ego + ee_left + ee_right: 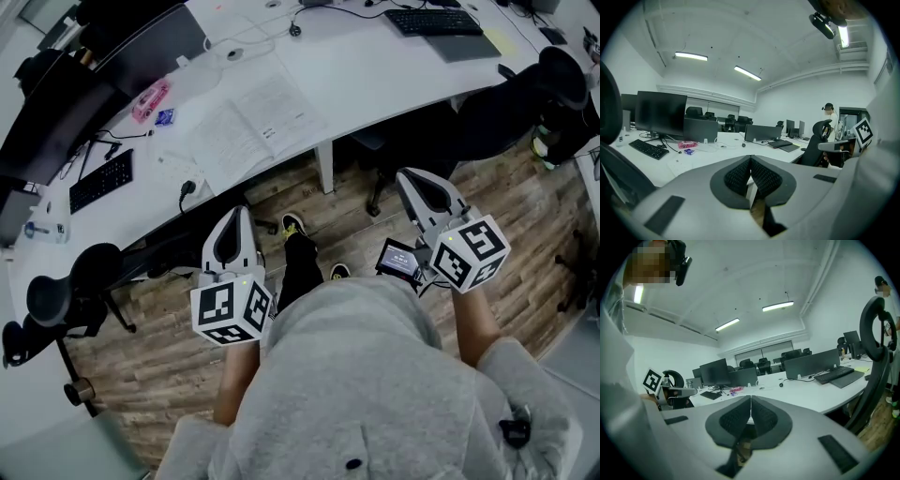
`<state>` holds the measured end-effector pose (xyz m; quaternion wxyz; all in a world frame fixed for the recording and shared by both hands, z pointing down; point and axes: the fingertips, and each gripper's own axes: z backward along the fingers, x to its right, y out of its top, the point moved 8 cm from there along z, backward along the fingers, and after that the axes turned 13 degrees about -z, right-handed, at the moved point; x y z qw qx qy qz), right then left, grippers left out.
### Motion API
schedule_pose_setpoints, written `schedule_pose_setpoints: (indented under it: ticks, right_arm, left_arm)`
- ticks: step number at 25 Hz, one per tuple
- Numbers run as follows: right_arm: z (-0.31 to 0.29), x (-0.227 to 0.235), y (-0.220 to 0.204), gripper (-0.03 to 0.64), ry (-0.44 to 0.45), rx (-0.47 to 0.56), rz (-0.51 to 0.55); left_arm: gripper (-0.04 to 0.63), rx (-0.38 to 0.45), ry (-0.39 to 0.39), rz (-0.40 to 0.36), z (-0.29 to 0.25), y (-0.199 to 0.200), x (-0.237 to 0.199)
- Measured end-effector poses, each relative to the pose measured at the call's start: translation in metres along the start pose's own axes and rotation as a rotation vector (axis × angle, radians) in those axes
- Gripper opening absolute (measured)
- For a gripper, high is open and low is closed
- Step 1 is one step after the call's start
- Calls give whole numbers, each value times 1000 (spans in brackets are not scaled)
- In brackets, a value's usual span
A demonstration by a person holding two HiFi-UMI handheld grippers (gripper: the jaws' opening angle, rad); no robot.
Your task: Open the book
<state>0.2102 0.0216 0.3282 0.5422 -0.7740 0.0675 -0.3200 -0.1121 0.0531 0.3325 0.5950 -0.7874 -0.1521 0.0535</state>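
A: Which items cannot be resolved?
B: Print on the book (248,127) is too small to read. The pink object (150,99) cannot be identified.
A: Which items are cropped?
B: The top edge cuts the monitor (141,33); the right edge cuts the black chair (562,80).

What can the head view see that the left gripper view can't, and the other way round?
Only the head view shows the person's shoes and the marker cube on the left gripper. Only the left gripper view shows ceiling lights, a far-off person and that gripper's jaws shut together. Both show the white desk, the pink box and a black keyboard.
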Motion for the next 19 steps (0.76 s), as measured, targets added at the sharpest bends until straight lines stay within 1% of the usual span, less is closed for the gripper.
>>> schedule_pose_setpoints:
  ticks: [8,19]
  right_arm:
    - [-2,-3,6,31,14,18,4]
    - [-3,-5,4,31,36,20,-10]
  left_arm:
    - [11,9,24,0,8,2,1]
    - [11,19,15,-18,4,9,4]
